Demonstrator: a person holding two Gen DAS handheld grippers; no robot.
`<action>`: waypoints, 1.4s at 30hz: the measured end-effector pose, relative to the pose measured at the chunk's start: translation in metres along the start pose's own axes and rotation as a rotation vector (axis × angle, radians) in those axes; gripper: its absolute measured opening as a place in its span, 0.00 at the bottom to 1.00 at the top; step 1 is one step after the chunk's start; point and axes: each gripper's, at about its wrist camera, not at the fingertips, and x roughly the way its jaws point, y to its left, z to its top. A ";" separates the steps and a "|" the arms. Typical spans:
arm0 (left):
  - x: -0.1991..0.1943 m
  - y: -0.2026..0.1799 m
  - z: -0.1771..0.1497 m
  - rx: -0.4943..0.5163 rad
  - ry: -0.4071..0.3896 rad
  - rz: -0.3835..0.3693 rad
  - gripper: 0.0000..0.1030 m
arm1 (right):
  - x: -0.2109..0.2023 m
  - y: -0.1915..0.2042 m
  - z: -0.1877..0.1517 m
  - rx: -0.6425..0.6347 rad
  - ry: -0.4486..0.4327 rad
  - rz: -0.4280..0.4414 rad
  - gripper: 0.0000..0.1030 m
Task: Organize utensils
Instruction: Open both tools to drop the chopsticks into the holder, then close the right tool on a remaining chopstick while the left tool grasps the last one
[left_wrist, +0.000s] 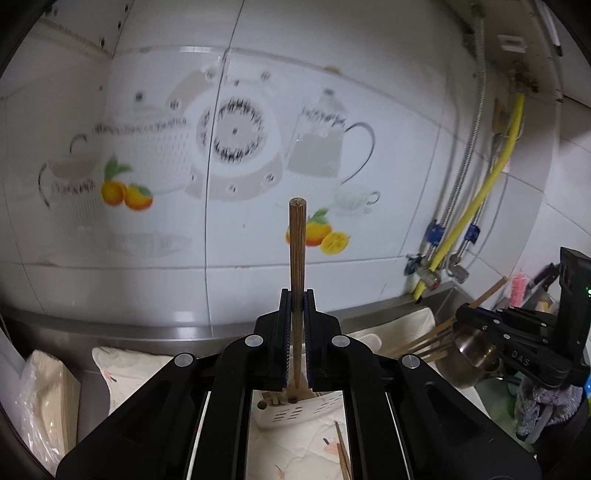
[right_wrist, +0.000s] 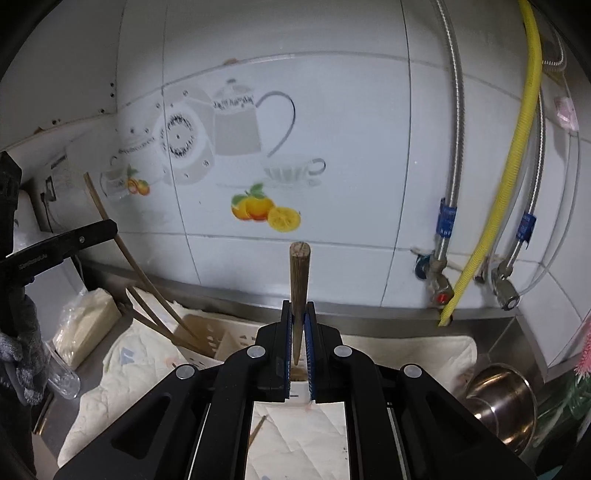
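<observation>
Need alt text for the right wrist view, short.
Right gripper shut on a wooden chopstick pointing up, before a tiled wall. Below: a white basket on a cloth, a steel pot at right.

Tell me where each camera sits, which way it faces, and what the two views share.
Left wrist: rides the left gripper, facing the tiled wall; its jaws clamp a chopstick; the right gripper shows at the right edge.
Right wrist: rides the right gripper, facing the same wall; it clamps another chopstick; the left gripper and a gloved hand show at left.
Shared: yellow hose, white utensil basket, steel bowl.
</observation>
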 end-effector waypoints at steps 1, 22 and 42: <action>0.004 0.001 -0.002 -0.001 0.005 0.006 0.05 | 0.005 -0.001 -0.002 -0.001 0.011 -0.003 0.06; 0.049 0.004 -0.024 0.015 0.136 0.006 0.07 | 0.046 -0.001 -0.025 0.013 0.110 0.015 0.08; -0.047 -0.001 -0.064 0.005 0.024 0.005 0.62 | -0.048 0.018 -0.056 0.029 -0.059 0.003 0.26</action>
